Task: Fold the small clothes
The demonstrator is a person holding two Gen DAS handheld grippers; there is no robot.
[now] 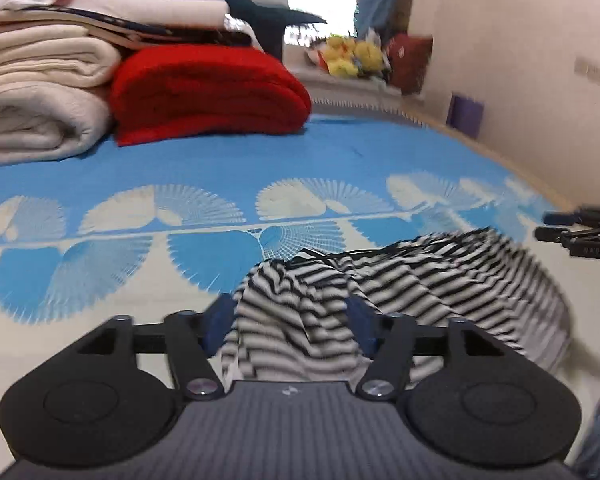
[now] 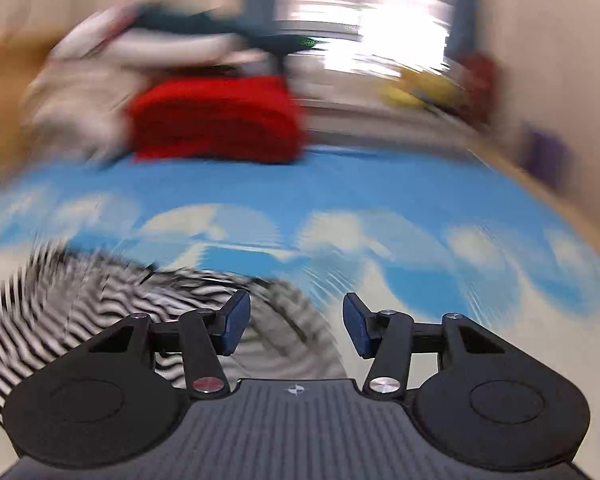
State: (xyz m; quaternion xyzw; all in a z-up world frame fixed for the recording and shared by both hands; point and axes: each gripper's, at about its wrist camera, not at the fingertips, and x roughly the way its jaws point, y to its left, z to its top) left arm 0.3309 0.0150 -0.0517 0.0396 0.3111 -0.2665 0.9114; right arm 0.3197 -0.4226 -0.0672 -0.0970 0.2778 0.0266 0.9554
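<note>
Both claws gape: left claw (image 1: 290,322) straddles striped garment (image 1: 420,280), right claw (image 2: 296,324) empty.

Right wrist view smeared; striped garment (image 2: 80,300) blurred.

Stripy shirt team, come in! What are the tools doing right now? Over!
Left tool open, striped shirt bunched loose between its pads. Right tool open, nothing in it. Shirt rumpled on the blue sheet. Nothing blocking.
</note>
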